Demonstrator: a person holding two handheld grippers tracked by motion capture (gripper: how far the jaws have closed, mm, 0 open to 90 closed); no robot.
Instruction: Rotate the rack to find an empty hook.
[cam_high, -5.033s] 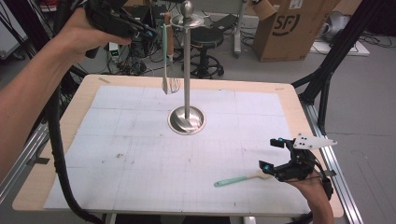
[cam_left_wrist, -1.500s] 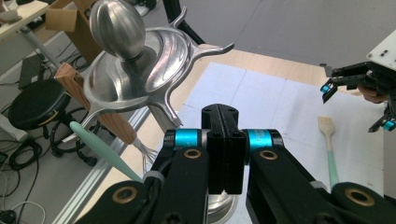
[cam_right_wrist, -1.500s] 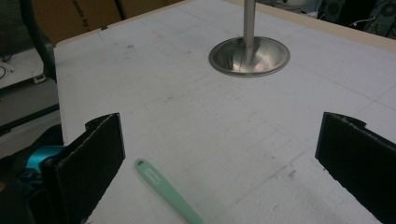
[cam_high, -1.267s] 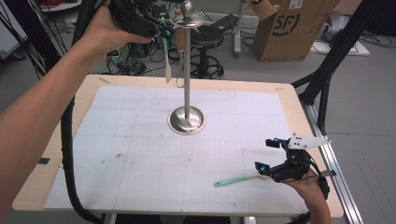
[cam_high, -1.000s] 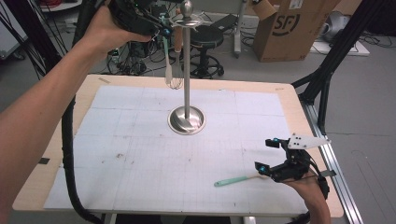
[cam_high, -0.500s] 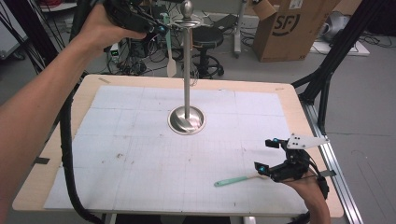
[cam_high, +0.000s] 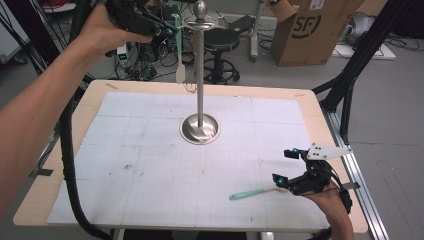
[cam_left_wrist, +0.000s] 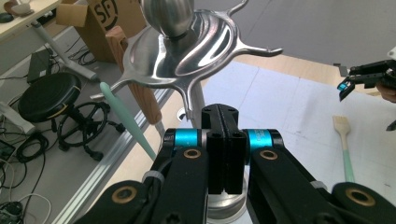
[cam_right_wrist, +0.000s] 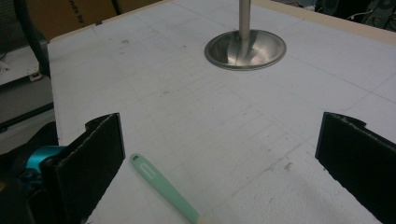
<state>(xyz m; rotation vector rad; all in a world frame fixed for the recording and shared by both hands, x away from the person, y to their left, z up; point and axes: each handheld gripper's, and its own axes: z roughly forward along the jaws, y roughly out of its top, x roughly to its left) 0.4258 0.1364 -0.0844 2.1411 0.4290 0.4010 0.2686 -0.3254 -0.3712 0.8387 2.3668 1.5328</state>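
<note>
Since earlier: utensil (cam_high: 180, 50) no longer pinched, hangs from stand (cam_high: 200, 75) hook; left gripper (cam_left_wrist: 225, 140) drawn slightly back.
Left gripper: jaws pressed together, empty, just beside stand top.
Right gripper (cam_high: 289, 167): jaws spread, low over table (cam_high: 125, 150).
Brush (cam_high: 252, 192): flat on table, green handle between right jaws.
</note>
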